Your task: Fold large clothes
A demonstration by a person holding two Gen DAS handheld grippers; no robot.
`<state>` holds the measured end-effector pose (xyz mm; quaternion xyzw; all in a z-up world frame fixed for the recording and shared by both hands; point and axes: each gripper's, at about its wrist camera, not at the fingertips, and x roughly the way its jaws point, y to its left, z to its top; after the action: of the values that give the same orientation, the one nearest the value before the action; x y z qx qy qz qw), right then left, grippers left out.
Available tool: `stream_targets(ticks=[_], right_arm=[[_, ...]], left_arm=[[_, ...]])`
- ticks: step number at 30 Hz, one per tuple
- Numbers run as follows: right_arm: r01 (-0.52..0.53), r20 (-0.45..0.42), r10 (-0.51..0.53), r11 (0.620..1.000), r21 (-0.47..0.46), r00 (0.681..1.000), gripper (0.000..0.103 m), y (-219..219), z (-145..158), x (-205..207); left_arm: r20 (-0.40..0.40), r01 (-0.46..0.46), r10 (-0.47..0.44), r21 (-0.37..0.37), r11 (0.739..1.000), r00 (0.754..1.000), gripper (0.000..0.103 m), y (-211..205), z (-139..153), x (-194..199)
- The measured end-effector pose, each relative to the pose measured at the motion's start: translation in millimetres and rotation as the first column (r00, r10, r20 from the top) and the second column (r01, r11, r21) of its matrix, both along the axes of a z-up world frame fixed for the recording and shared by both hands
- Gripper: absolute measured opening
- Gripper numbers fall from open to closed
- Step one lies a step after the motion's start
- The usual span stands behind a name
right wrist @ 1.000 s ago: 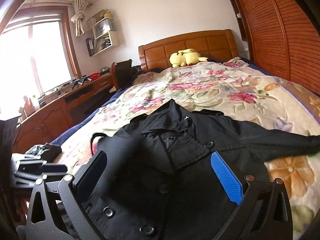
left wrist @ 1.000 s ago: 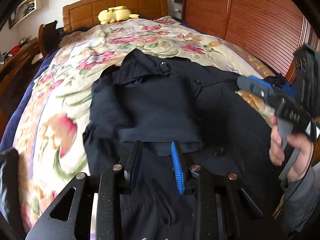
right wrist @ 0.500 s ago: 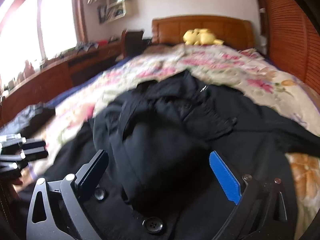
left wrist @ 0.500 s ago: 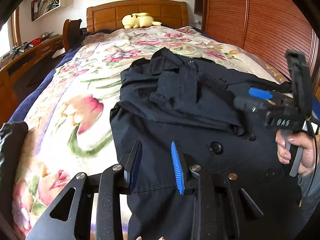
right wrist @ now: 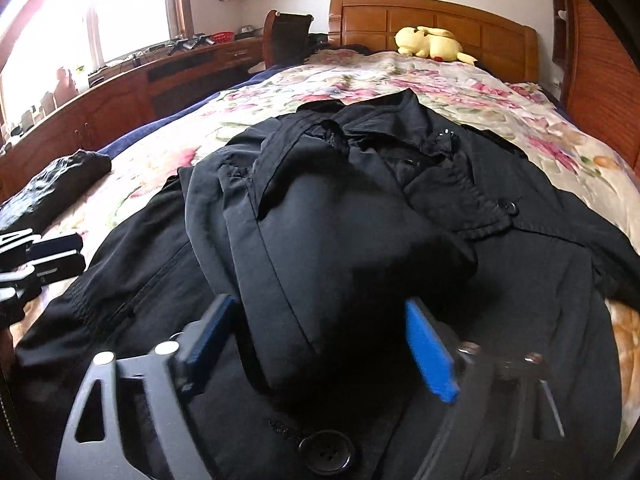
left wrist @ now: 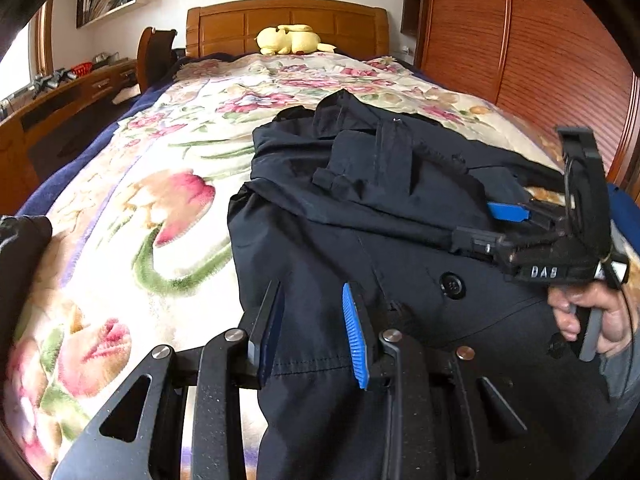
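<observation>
Left wrist view: the left gripper (left wrist: 314,324) hovers over the near left edge of the dark coat (left wrist: 400,240), its jaws part-way apart with only the hem showing between them, nothing pinched. The coat lies spread on the flowered blanket (left wrist: 140,220), one sleeve folded across its chest. A broad strip of bare blanket runs along the coat's left side. At the right the right gripper (left wrist: 492,224), held by a hand (left wrist: 588,316), reaches in over the coat.

Right wrist view: the right gripper (right wrist: 316,332) has its jaws closing, the folded sleeve (right wrist: 340,260) between them but not pressed. The coat (right wrist: 520,280) fills the near bed; open blanket (right wrist: 460,88) stretches to the headboard (right wrist: 432,20), where a yellow plush toy (right wrist: 432,42) lies.
</observation>
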<state>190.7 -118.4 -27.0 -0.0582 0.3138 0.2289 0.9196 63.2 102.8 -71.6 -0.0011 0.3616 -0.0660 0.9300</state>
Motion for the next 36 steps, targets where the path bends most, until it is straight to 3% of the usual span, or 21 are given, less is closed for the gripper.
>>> stream_targets(ticks=[7,15,19,24,29,36], right_arm=[[0.01,0.025,-0.011,1.0,0.028,1.0,0.029,0.1,-2.5,-10.5],[0.033,0.095,-0.042,0.995,0.093,0.995,0.015,-9.6,0.6,-27.2],[0.044,0.133,-0.06,0.992,0.115,0.989,0.016,-14.3,3.4,-38.3],[0.094,0.145,-0.098,0.995,0.038,0.985,0.051,-4.3,7.6,-49.8],[0.09,0.12,-0.089,0.996,-0.003,0.989,0.055,16.5,24.9,-44.5],[0.051,0.042,-0.048,0.997,-0.06,0.998,0.055,55.9,39.3,18.0]], left_arm=[[0.022,-0.023,0.022,0.007,1.0,1.0,0.031,0.5,-0.5,-4.3],[0.018,-0.047,0.046,0.023,0.999,0.999,0.031,0.2,-2.9,-3.8],[0.026,-0.051,0.05,0.044,0.998,0.998,0.031,-3.0,-1.0,-4.7],[0.04,-0.046,0.044,0.044,0.998,0.998,0.031,-4.2,8.0,-6.2],[0.049,-0.038,0.037,0.013,0.999,0.998,0.031,2.3,17.0,-9.1],[0.048,-0.053,0.053,-0.003,0.999,0.997,0.031,17.2,22.8,-15.4]])
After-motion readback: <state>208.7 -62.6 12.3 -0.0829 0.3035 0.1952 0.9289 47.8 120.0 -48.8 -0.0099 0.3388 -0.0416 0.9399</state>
